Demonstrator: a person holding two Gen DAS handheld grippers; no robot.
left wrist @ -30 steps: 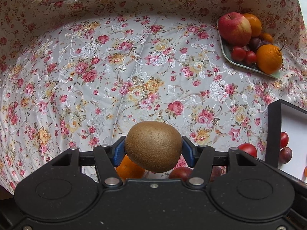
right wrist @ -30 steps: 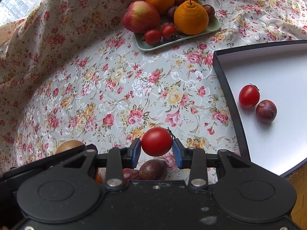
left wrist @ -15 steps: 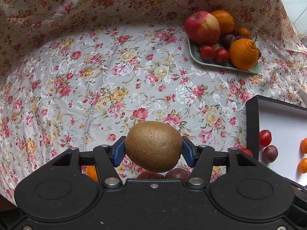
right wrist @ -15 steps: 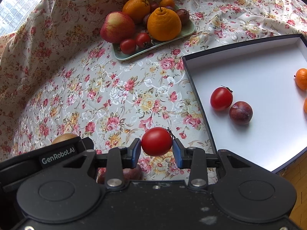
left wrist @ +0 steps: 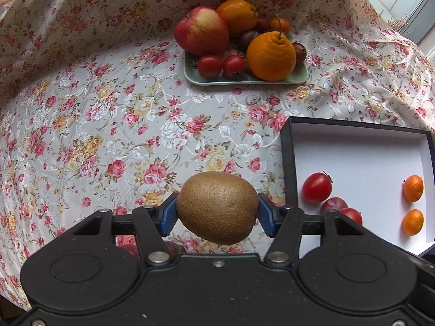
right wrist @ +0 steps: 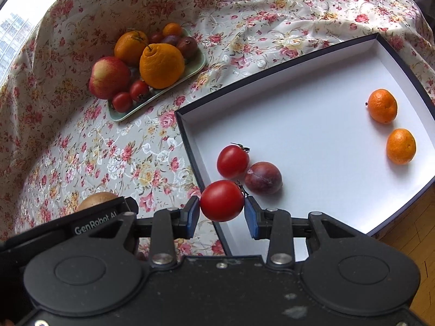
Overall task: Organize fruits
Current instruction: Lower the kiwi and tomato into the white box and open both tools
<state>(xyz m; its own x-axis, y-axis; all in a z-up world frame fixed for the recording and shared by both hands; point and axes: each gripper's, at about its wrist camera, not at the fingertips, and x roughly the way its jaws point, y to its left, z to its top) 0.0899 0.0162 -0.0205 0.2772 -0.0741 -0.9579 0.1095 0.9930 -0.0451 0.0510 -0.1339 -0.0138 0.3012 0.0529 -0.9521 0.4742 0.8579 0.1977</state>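
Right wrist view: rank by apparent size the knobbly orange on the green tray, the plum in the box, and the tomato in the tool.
1. Knobbly orange, clearly largest.
2. Held tomato and plum look alike; the tomato sits nearer the camera, so unranked.

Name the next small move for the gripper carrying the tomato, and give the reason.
Probably carry it a little further over the white box and lower it beside the tomato and plum already lying there. The right gripper is clamped on the held tomato, which hangs just about above the box's near wall, not yet clearly over the floor.
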